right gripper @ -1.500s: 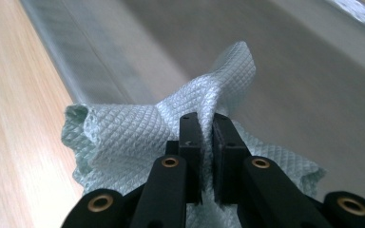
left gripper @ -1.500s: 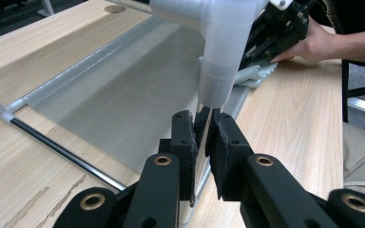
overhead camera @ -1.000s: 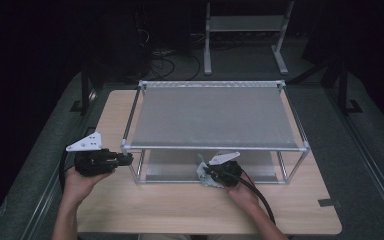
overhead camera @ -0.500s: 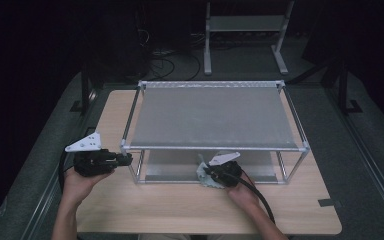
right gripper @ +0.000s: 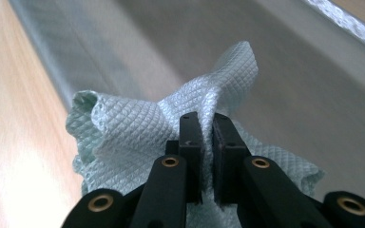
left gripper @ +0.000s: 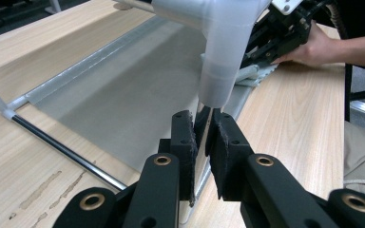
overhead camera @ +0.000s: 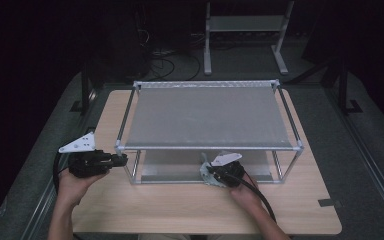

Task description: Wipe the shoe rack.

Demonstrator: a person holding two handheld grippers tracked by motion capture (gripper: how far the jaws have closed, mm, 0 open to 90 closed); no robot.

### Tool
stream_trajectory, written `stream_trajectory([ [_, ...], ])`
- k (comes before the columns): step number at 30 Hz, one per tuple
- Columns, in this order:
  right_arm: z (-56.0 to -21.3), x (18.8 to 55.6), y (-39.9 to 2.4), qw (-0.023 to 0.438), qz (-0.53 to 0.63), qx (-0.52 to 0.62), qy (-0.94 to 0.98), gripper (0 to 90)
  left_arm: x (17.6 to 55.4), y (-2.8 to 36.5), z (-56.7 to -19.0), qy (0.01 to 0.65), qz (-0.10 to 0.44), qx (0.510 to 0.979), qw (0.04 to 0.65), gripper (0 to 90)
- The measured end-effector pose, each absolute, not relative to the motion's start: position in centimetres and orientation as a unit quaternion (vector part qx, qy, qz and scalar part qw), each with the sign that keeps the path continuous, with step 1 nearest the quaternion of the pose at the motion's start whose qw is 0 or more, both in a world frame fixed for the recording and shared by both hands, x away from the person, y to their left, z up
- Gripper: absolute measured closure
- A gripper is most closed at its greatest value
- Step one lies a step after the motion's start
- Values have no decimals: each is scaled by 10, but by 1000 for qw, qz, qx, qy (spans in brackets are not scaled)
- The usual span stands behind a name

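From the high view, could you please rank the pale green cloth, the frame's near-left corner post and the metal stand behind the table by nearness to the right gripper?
1. Pale green cloth, pinched in the right gripper.
2. Frame's near-left corner post, to its left.
3. Metal stand, far behind the table.

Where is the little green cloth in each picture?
High view: the cloth lies low in the middle, at the rack's front edge, under the right gripper.
Left gripper view: the cloth sits upper right, below the far hand.
Right gripper view: the cloth is centre, pinched.
Shared landmark: the grey shelf.
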State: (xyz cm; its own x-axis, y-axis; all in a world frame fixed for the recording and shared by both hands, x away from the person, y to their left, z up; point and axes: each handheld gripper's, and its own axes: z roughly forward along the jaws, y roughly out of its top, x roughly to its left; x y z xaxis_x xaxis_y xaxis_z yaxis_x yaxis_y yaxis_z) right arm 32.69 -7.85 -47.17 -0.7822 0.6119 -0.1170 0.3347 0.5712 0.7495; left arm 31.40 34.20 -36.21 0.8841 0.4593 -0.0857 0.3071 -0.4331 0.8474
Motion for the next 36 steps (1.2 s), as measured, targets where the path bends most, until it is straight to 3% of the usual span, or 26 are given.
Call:
stream_trajectory([
  [5,-471,320,-96,183,374,283,864,838,313,341,-362,226,80,844,480,802],
  [15,-473,336,-71,180,379,276,864,839,312,353,-363,241,82,836,485,799],
  [21,-471,329,-109,184,372,299,859,839,312,348,-363,236,79,838,485,800],
  [29,-471,328,-100,182,375,291,861,838,312,347,-363,237,81,839,484,800],
  [34,-471,323,-135,192,370,324,849,838,312,346,-363,235,80,839,485,800],
  [36,-472,322,-130,189,372,329,847,838,312,345,-362,235,82,840,482,800],
])
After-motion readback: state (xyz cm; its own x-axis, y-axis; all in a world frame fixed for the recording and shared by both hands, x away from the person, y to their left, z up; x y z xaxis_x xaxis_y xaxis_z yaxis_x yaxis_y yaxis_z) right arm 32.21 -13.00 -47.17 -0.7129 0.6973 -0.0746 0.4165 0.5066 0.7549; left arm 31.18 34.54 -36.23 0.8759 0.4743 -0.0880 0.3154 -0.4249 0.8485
